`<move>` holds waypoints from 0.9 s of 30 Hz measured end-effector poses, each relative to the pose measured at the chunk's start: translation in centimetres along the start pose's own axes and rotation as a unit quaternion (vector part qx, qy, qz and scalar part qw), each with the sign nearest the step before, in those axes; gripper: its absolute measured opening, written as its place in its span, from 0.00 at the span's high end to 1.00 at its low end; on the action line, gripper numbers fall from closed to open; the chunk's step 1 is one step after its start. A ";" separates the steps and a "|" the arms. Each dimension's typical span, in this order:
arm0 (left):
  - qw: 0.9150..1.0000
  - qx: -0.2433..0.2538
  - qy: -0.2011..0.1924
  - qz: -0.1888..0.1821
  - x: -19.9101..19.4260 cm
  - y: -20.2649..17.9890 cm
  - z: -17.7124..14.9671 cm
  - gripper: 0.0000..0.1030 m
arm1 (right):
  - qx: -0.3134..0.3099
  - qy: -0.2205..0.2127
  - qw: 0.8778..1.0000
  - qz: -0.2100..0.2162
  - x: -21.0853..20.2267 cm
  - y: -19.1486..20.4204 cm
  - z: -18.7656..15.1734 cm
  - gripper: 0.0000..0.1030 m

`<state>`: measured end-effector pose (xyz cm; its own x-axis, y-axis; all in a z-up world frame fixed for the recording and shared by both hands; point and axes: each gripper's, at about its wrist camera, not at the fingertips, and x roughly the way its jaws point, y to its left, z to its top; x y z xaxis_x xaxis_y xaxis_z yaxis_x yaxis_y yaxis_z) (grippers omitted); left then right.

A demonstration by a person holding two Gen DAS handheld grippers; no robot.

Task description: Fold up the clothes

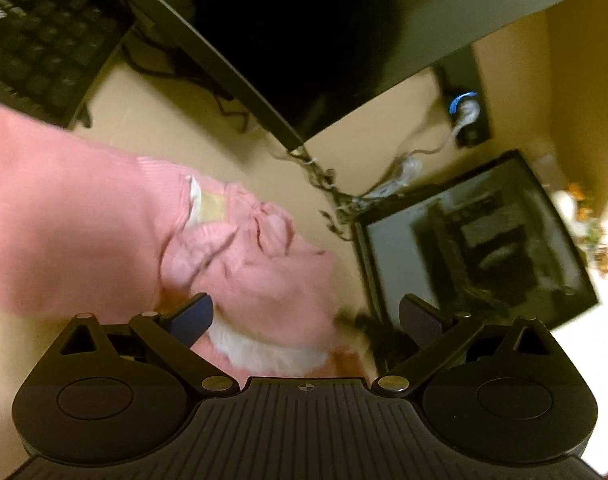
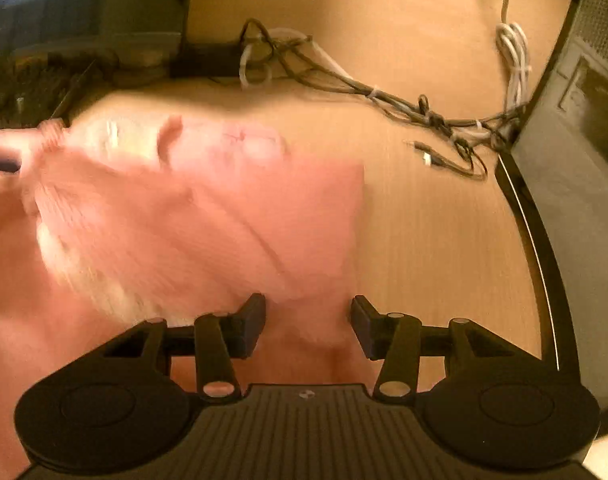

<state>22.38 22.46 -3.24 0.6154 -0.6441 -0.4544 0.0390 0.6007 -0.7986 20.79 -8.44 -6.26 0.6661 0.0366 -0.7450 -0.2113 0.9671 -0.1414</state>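
Right now your pink sweater [image 1: 75, 216] fills the left half of the left wrist view, spread on the pale wooden desk [image 1: 175, 120] and bunched toward the middle, with a white label [image 1: 193, 200] showing at its collar. Your left gripper [image 1: 304, 320] stands wide open at the bottom of the frame; a white fuzzy patch of the garment lies between its fingers, and nothing is pinched. A keyboard [image 1: 35, 36] sits at upper left, a dark monitor [image 1: 324, 32] across the top, and a tangle of cables [image 1: 332, 192] runs toward a black computer case [image 1: 476, 240] at right.

In the right wrist view the sweater [image 2: 191, 216] covers the left and centre of the frame, blurred, its right edge ending mid-picture on bare desk [image 2: 424, 220]. Your right gripper [image 2: 308, 320] is about half open; pink cloth lies in the gap between the fingers, but the pads do not press on it. Bundled cables [image 2: 384, 96] cross the upper middle, and a dark case [image 2: 576, 160] rises along the right edge.
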 end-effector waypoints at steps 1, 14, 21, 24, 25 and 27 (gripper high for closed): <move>1.000 0.006 0.004 0.020 1.0 -0.3 0.3 0.01 | 0.000 -0.003 1.000 -0.005 -0.2 -0.4 -0.9 0.42; 0.979 0.067 0.047 0.187 8.2 -1.8 0.9 0.64 | 0.133 -0.048 0.990 -0.023 -1.8 -3.3 -6.2 0.18; 0.968 0.249 -0.021 0.029 6.9 -13.6 2.4 0.75 | 0.124 -0.053 0.990 -0.040 -2.0 -2.9 -6.1 0.15; 0.943 0.326 -0.061 -0.020 4.8 -17.6 2.0 0.74 | 0.116 -0.063 0.990 -0.049 -2.8 -2.9 -5.9 0.15; 0.937 0.342 -0.066 -0.018 4.4 -17.8 1.7 0.70 | 0.115 -0.065 0.990 -0.052 -2.9 -3.0 -5.8 0.15; 0.937 0.345 -0.060 0.011 4.6 -15.7 1.1 0.64 | 0.114 -0.064 0.990 -0.057 -3.1 -3.3 -5.6 0.15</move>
<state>25.52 10.58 7.61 0.7043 -0.5950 -0.3873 0.4997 0.8030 -0.3249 15.38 -13.19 -7.11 0.7640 -0.0593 -0.6425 0.0281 0.9979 -0.0587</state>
